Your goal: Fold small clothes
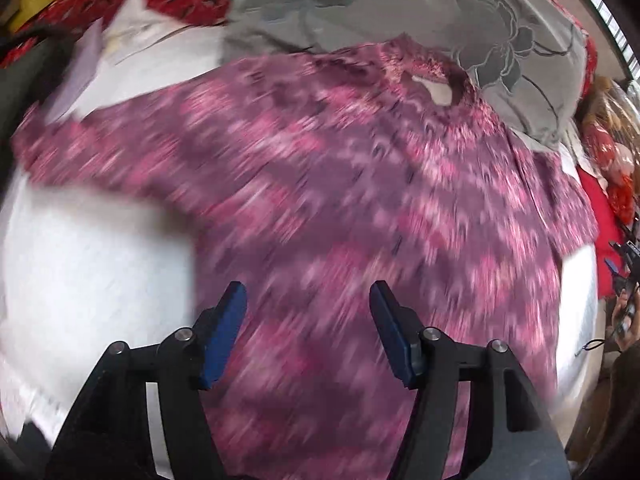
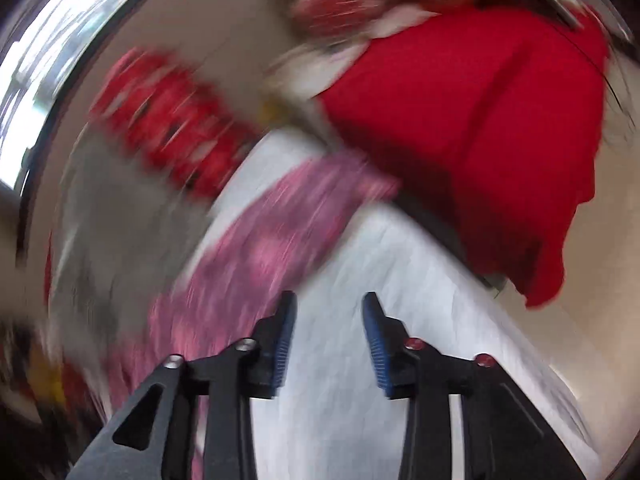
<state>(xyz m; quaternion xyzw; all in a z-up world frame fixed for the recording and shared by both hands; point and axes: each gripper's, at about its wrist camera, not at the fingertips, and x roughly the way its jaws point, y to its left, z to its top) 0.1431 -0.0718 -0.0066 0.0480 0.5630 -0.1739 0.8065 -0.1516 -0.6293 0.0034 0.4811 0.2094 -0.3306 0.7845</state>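
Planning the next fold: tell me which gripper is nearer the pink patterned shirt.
Left. The left gripper hangs over the pink patterned shirt; the right gripper is over the white sheet beside it.

Daylight floods in; the white sheet glares. Motion blur smears the pink shirt beside it, and fisheye edges curve darkly.

We see a soft, matt, pink-and-purple patterned cloth garment below the left gripper. The gripper's arms are matt black plastic with bright metal pins; its pads are blue and ribbed. A matt white sheet, slightly crinkled, lies under the right gripper; matt red cloth lies beyond it.
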